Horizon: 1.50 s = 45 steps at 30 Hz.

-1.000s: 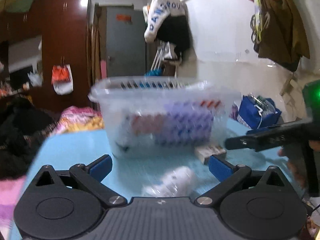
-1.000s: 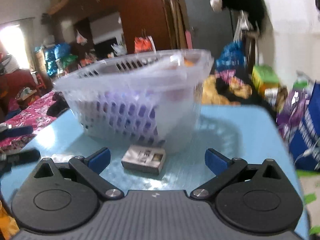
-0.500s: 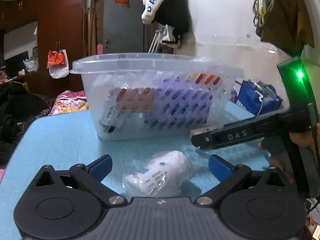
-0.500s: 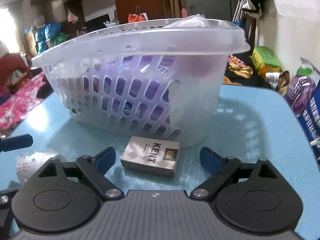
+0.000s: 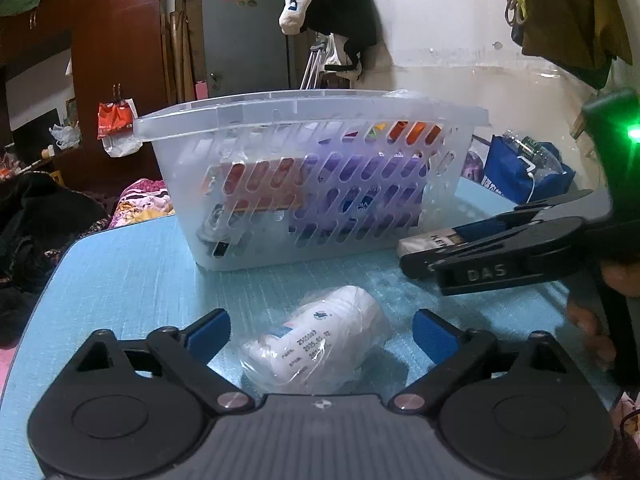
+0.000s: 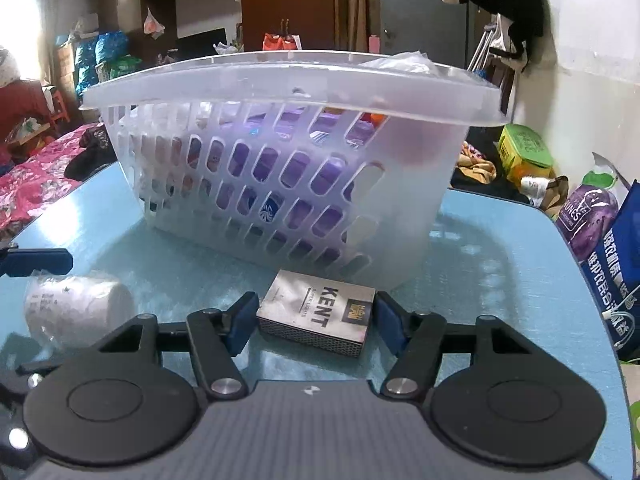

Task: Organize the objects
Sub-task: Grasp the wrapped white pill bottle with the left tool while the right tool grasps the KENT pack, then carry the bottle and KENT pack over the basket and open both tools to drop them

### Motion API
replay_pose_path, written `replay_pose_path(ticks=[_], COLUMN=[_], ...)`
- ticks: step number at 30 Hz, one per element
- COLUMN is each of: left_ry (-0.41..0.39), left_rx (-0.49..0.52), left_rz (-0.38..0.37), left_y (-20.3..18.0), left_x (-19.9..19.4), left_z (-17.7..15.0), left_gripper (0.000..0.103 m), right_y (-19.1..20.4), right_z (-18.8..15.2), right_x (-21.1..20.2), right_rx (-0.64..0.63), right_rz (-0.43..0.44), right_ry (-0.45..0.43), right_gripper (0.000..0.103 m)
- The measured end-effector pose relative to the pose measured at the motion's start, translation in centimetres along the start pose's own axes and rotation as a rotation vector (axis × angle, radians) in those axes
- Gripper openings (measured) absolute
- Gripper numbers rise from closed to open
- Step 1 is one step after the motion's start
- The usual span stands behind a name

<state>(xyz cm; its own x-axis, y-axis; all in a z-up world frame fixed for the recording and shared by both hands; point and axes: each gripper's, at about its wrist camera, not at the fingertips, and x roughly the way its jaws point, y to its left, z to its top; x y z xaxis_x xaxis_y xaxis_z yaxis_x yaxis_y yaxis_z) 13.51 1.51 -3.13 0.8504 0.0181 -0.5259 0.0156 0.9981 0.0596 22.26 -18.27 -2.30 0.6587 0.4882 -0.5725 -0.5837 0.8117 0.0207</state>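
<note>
The table (image 5: 120, 280) was wide and flat, with a light blue top that had a fine woven-looking texture and a rounded corner. On it stood the basket (image 5: 312, 184), a translucent white plastic one with a broad rim and walls full of oval holes; purple, red and orange packages showed through the holes.

In front of the basket lay a white bottle (image 5: 320, 344), a rounded cylinder wrapped in thin, crinkled clear plastic with small printed numbers on its label. It lay on its side, its long axis running from the left tongs up and to the right, toward the basket. The left gripper (image 5: 320, 334) had its blue pads on both sides of the bottle, well apart from it; the jaws were closing and did not yet press on it.

Just beside the basket's near wall lay a flat, rectangular cardboard box (image 6: 316, 314), silver-grey, with the word KENT on top and a rough strip on its long edge. Its long axis ran across the right wrist view, from left to right. The right gripper (image 6: 316, 322) was closing around it, the blue pads standing just beside its two short ends; I cannot tell if they already touched it.
</note>
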Motion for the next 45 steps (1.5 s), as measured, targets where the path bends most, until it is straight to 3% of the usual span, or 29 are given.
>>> replay_pose_path(ticks=[3,12,26,30,35,39,45], left_ry=[0.013,-0.038,-0.17,-0.243,-0.278,-0.268,-0.241], left_rx=[0.007,0.0,-0.075,-0.076,-0.074,-0.075,-0.072], left_rz=[0.001,0.0,-0.077,-0.094,-0.089,-0.086,-0.012], left_y=[-0.1,0.2,1.8,2.2,2.6,2.9,3.5], left_x=[0.2,-0.6,-3.9,-6.5,-7.2,-6.2,-4.1], left_z=[-0.1,-0.3,0.5,2.9,7.7,11.8,15.6], left_gripper=[0.076,0.073,0.072,0.072,0.072,0.072,0.072], right_y=[-0.1,-0.6,-0.3,-0.1,0.2,0.9,1.2], right_z=[0.2,0.0,-0.6,1.0,5.0,8.6,11.2], right_x=[-0.2,-1.6,-5.9,-8.9,-10.3,-9.3,-7.4], right_rx=[0.014,0.026,0.012,-0.003,-0.026,-0.06,-0.101], right_rz=[0.01,0.035,0.13,0.157,0.139,0.091,0.08], right_ry=[-0.016,-0.07,-0.21,-0.295,-0.36,-0.375,-0.389], right_gripper=[0.065,0.066,0.066,0.066,0.066,0.066,0.066])
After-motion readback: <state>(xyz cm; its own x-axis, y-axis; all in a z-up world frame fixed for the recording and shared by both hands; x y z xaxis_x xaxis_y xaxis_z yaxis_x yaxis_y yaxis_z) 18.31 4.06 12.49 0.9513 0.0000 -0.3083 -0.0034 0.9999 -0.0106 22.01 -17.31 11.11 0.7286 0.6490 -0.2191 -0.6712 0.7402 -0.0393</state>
